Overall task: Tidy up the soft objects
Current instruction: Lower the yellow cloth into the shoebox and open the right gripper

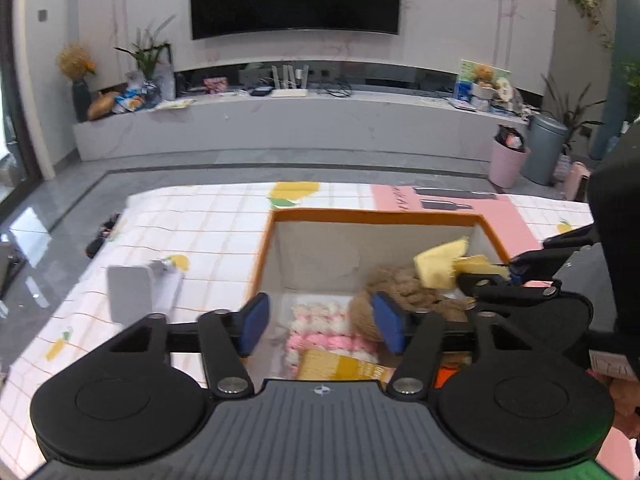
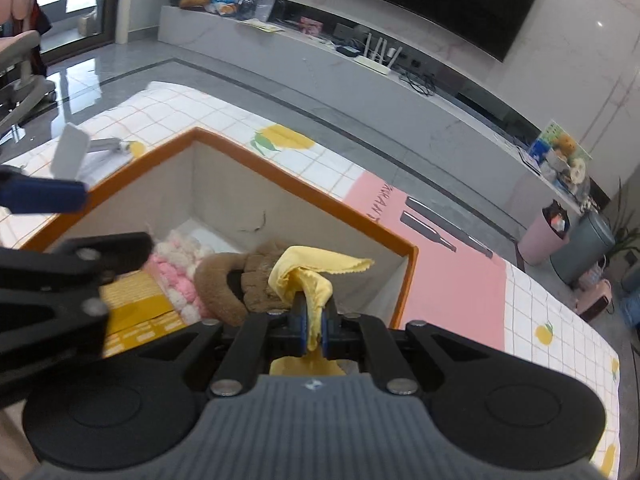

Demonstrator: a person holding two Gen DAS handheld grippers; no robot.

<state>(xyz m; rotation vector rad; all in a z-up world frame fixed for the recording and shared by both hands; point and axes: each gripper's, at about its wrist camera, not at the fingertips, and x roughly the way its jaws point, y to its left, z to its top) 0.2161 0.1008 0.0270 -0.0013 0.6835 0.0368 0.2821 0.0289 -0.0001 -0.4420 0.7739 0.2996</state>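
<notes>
An orange-rimmed box (image 1: 376,214) (image 2: 304,194) stands on the checked tablecloth. Inside lie a pink-and-white fluffy item (image 1: 332,330) (image 2: 178,264), a brown plush item (image 1: 404,288) (image 2: 236,284) and a yellow card (image 1: 340,366) (image 2: 132,300). My right gripper (image 2: 314,320) is shut on a yellow cloth (image 2: 312,270) (image 1: 444,266) and holds it over the box's right side, above the brown plush. My left gripper (image 1: 320,324) is open and empty, over the box's near side.
A small grey-white device (image 1: 138,292) (image 2: 74,154) lies on the cloth left of the box. A pink mat (image 2: 448,248) lies to the right. Beyond the table are the floor, a TV bench (image 1: 280,120) and bins (image 1: 508,156).
</notes>
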